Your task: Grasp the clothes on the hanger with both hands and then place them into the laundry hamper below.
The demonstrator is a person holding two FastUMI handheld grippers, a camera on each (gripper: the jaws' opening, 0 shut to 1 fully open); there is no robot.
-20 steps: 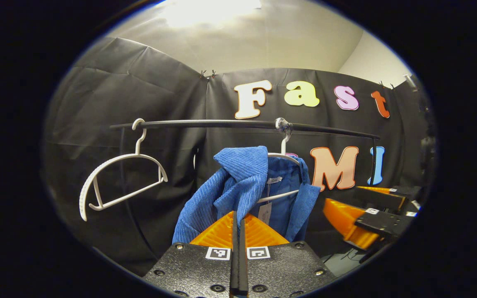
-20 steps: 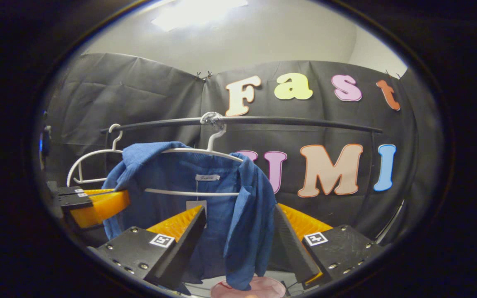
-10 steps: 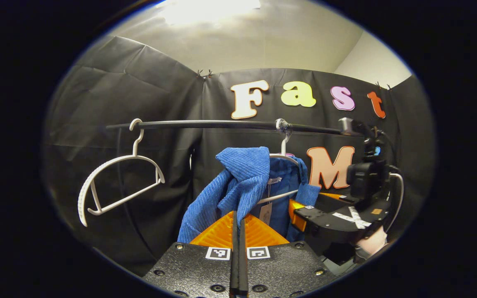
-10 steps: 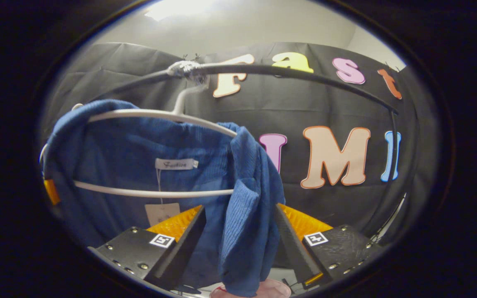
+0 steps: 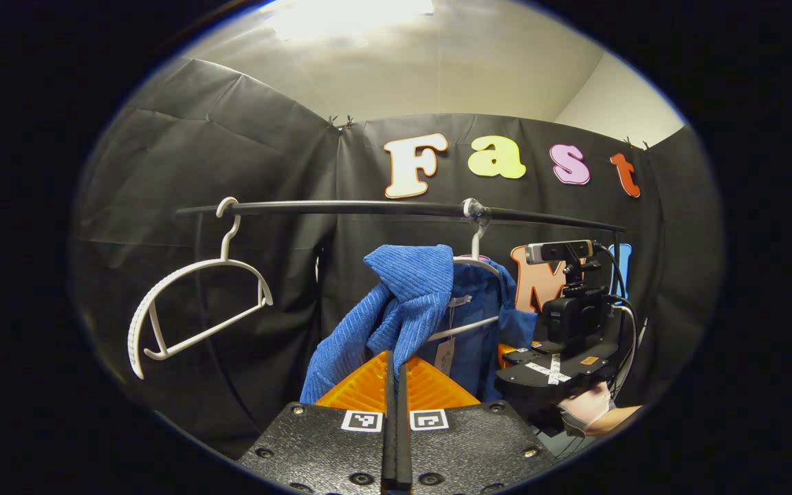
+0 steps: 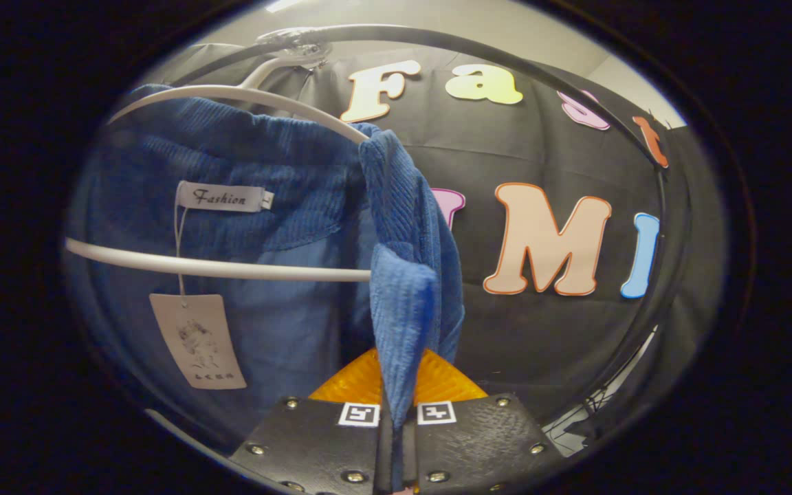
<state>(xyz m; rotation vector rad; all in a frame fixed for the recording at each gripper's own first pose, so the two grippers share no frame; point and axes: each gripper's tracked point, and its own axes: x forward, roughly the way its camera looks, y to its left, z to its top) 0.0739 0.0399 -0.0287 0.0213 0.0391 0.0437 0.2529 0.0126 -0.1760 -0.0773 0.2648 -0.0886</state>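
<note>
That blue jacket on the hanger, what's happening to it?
A person is taking the blue jacket off its white hanger with two hand-held grippers. The right gripper is shut on the jacket's front edge, with cloth pinched between its fingers. The left gripper is shut too, right up at the jacket's other side, though I can't tell whether it pinches cloth. The jacket hangs from the black rail, next to an empty hanger.

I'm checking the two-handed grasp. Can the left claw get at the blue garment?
Probably yes: the left claw, shut, sits right before the blue garment with nothing between; it must open first.
</note>
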